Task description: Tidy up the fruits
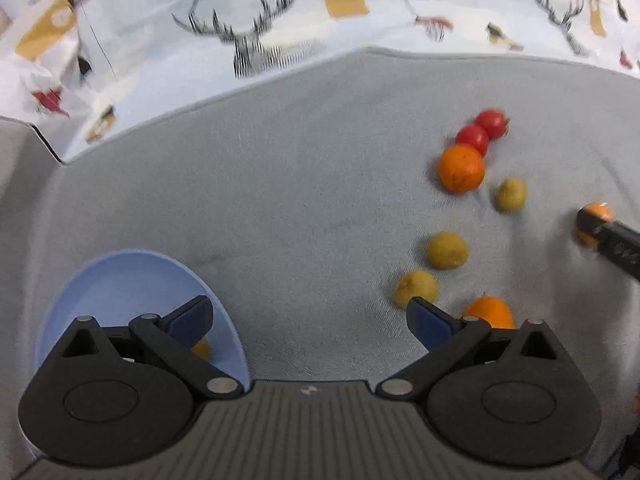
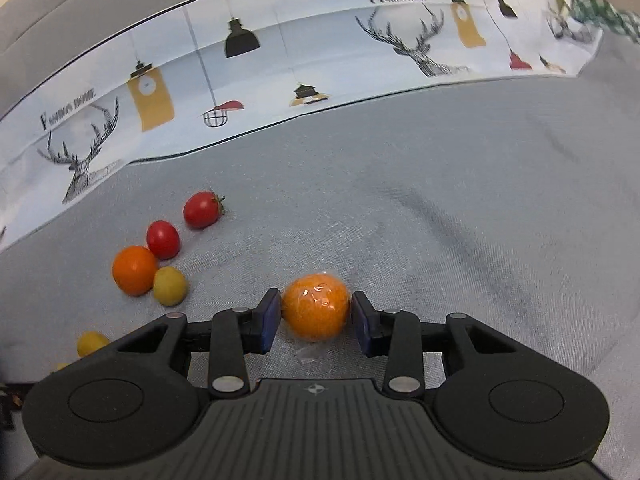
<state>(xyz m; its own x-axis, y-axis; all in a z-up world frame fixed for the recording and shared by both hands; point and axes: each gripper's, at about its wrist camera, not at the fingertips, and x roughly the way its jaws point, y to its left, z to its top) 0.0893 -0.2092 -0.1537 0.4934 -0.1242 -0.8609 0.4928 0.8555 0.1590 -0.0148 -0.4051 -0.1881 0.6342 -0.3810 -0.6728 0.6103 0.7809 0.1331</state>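
My right gripper point(image 2: 316, 314) is shut on a plastic-wrapped orange point(image 2: 316, 306) resting on the grey cloth; both pads touch its sides. It also shows in the left wrist view point(image 1: 596, 216). My left gripper point(image 1: 310, 320) is open and empty, low over the cloth. A light blue bowl point(image 1: 120, 280) lies under its left finger, with a small yellow-orange fruit point(image 1: 202, 348) inside. Loose fruit lies to the right: two red tomatoes point(image 1: 482, 130), an orange point(image 1: 461, 168), three yellow-green fruits point(image 1: 446, 250), and another orange point(image 1: 490, 312) behind the right finger.
A grey cloth point(image 1: 300, 200) covers the table. A printed backdrop with deer and lamps point(image 2: 280, 64) stands along the far edge. In the right wrist view the tomatoes point(image 2: 202, 209), orange point(image 2: 134, 270) and yellow fruit point(image 2: 170, 285) lie left of my gripper.
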